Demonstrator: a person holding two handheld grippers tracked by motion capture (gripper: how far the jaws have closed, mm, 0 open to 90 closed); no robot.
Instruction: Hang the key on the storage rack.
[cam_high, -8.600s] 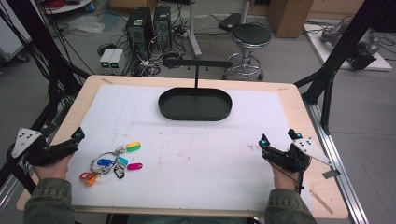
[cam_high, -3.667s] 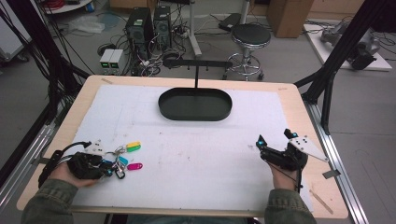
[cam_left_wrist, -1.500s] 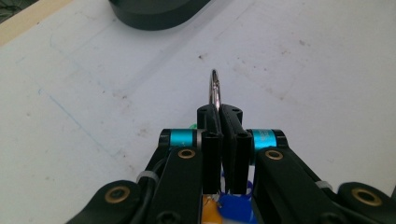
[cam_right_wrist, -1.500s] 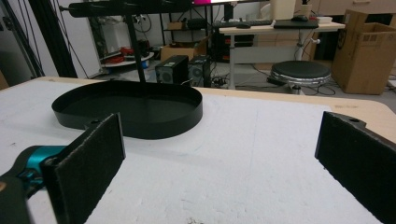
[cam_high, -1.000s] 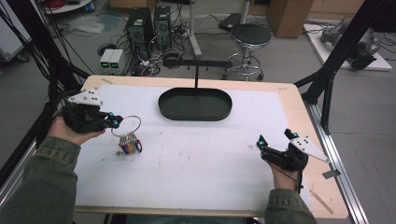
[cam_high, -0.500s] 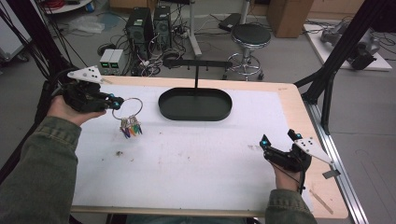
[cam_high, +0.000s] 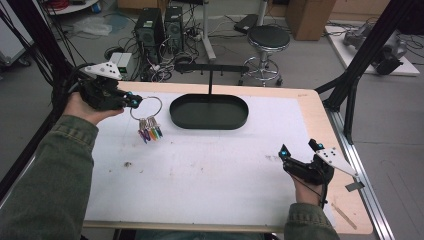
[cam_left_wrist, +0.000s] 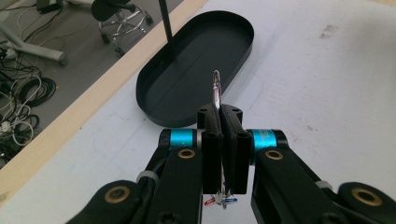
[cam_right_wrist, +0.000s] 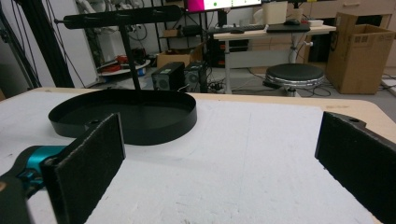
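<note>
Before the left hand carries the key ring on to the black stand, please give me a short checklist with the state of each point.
1. Left hand-held gripper shut on the key ring: ok.
2. Keys hang free above the table, not touching it: ok.
3. Way to the oval tray is free: ok.
4. Crossbar of the stand is bare, with room to hang the ring: ok.
5. Right hand-held gripper open, resting apart at the table's near right: ok.
6. How firmly the thin ring sits between the pads: cannot tell.
</note>
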